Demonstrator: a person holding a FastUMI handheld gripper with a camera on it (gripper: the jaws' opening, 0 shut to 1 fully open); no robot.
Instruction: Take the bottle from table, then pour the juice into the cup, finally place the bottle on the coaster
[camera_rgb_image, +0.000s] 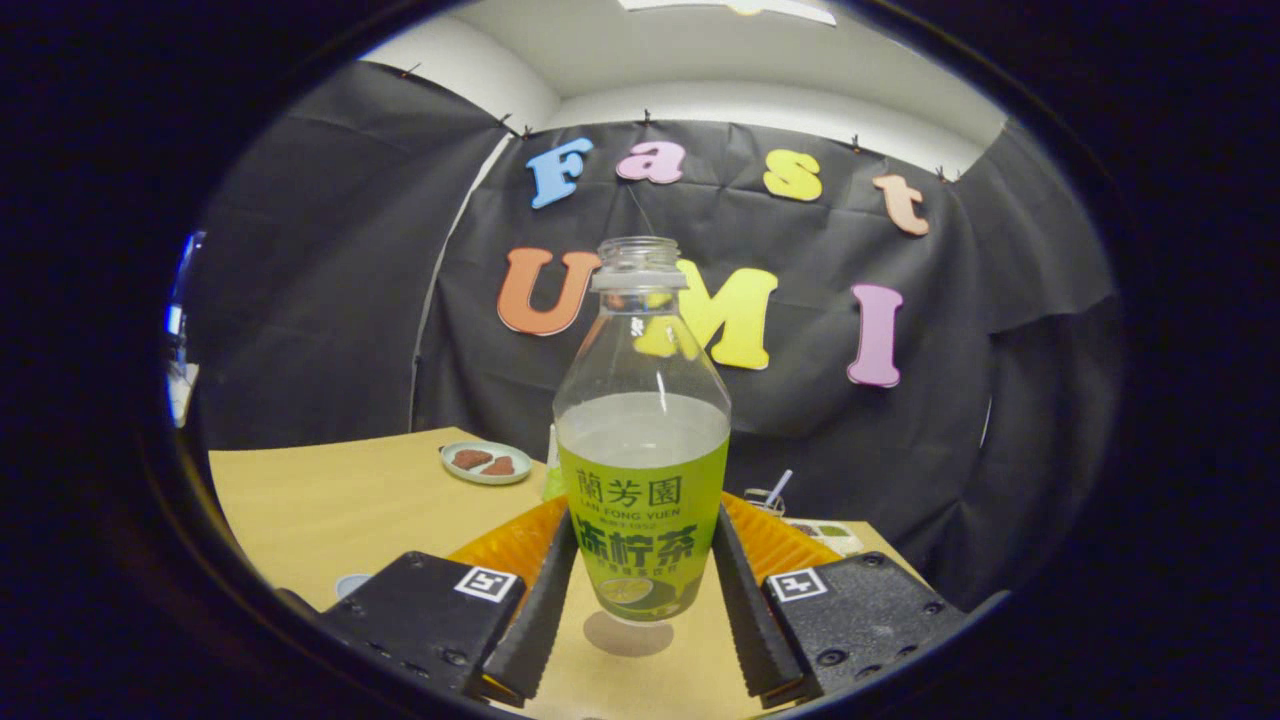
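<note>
So the claw (640, 590) has the juice bottle (641, 470) pinched between its two fingers, both pressing on the green label down low on the body. The bottle is upright and looks lifted off the tabletop (330, 510), judging by the round shadow sitting under its base. The cap is off, so the neck is open.

Handling-wise: it's a clear plastic bottle, a bit over half full of pale juice, so probably moderately heavy with the liquid free to slosh. Thin plastic like this likely gives under a hard squeeze, and with no cap that could push juice up the neck. The labelled mid-body seems the sensible place to grip: straight-sided, less slick than the bare shoulder above.

Behind the bottle there's an orange ribbed thing (780, 545), can't tell what exactly. Further back, a small plate with brown snacks (486, 462), and a glass with a straw (768, 497) off to the other side. Can't make out the coaster for sure.
</note>
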